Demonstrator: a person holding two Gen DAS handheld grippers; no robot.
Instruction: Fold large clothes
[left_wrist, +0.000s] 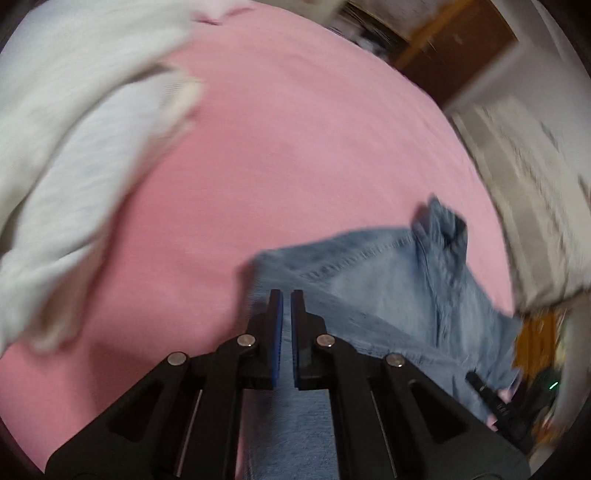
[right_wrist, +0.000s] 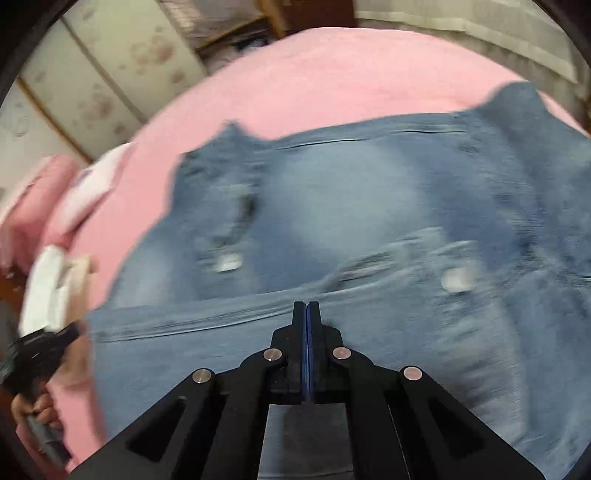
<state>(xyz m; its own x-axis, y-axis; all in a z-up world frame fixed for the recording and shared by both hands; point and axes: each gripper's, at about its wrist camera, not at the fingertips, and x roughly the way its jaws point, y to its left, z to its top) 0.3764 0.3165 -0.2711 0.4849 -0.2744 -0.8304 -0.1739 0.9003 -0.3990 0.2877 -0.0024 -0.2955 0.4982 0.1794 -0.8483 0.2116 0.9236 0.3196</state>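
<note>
Right now both the left gripper (left_wrist: 287, 295) and right gripper (right_wrist: 306, 304) hang clenched and empty over the jeans (right_wrist: 332, 206) spread on the pink bed (left_wrist: 295, 147), so folding looks barely begun and next needs a pinched edge

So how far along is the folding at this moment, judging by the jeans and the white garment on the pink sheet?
Done: nothing looks neatly folded. The jeans lie rumpled on the pink sheet.
In hand: both the left gripper and right gripper are shut over the denim; whether they pinch it is unclear.
Left: fold the jeans, then the crumpled white garment.
</note>
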